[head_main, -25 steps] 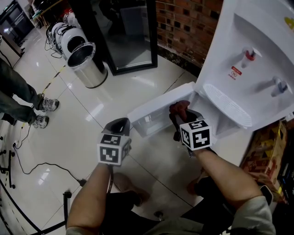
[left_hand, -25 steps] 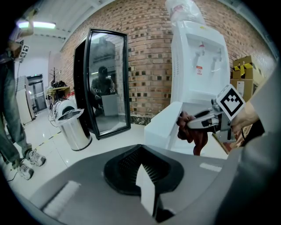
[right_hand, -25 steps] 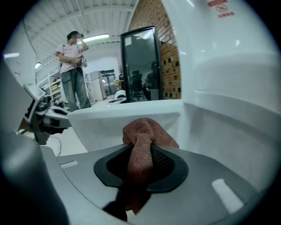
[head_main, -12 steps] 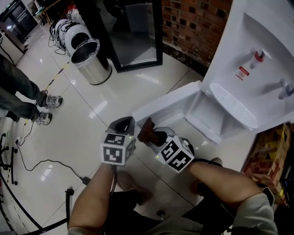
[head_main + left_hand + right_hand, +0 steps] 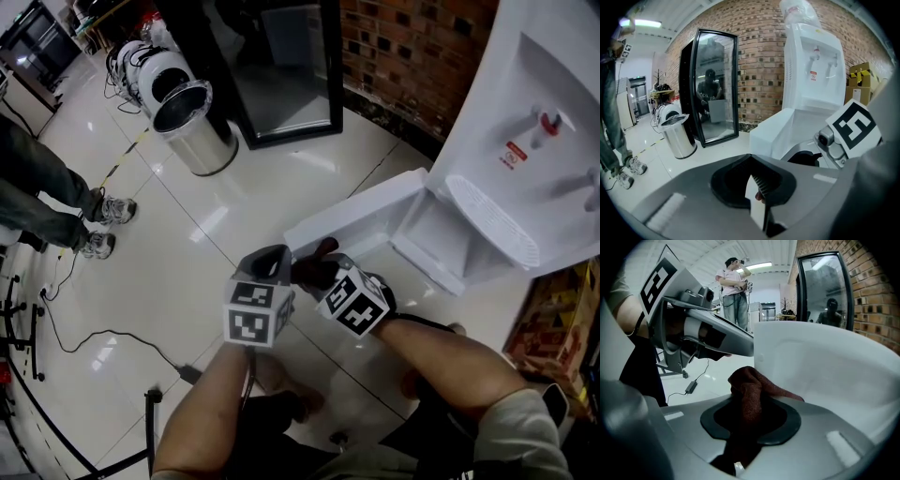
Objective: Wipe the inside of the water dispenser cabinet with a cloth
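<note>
The white water dispenser stands at the right, with its low cabinet open and the white door swung out to the left. My right gripper is in front of that door, outside the cabinet, shut on a dark red cloth. In the right gripper view the cloth bulges up from between the jaws, with the door close ahead. My left gripper sits right beside the right one, shut and holding nothing. The left gripper view shows the dispenser ahead.
A steel bin and a black-framed glass panel stand at the back against a brick wall. A person's legs and shoes are at the left. Cables lie on the tiled floor. Cardboard boxes sit at the right.
My right gripper has drawn the cloth out of the cabinet opening, moved left and rolled, ending beside the left gripper. The left gripper has stayed put.
</note>
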### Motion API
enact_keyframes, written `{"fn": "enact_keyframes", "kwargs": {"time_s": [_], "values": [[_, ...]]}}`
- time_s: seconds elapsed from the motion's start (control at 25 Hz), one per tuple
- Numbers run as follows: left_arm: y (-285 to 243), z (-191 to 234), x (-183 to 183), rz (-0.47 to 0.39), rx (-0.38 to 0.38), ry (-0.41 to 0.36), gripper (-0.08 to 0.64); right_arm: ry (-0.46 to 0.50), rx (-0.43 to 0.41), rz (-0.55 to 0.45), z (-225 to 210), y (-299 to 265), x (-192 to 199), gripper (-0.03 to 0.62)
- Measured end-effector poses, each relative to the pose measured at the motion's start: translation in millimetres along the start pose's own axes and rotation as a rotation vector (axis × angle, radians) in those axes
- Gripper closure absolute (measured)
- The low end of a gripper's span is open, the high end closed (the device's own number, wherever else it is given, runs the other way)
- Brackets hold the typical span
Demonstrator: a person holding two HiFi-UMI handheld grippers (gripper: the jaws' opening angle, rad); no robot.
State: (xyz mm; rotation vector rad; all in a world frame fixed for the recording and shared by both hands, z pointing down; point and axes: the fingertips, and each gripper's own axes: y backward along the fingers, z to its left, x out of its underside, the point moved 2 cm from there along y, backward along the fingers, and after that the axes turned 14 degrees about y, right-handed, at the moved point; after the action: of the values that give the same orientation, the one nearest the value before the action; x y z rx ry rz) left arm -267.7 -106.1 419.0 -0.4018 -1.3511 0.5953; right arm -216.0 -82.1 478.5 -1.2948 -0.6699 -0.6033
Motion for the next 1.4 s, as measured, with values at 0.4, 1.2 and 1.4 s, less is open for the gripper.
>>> {"fn": "enact_keyframes", "kwargs": {"time_s": [0.4,1.2,1.4], "values": [[0,0,0,0.0,-0.001,-0.019,0.56,-0.055,0.084,0.064,-25,-1,14,0.473],[-4,5,0,-0.008,-0.017,0.022,0.56,-0.217,0.289,0.048,-100,-3,66,0.472],[-5,4,-2,-0.011,-0.031,0.034,0.56,-0.285,0.35,0.04,-116,13,87,0.472]]}}
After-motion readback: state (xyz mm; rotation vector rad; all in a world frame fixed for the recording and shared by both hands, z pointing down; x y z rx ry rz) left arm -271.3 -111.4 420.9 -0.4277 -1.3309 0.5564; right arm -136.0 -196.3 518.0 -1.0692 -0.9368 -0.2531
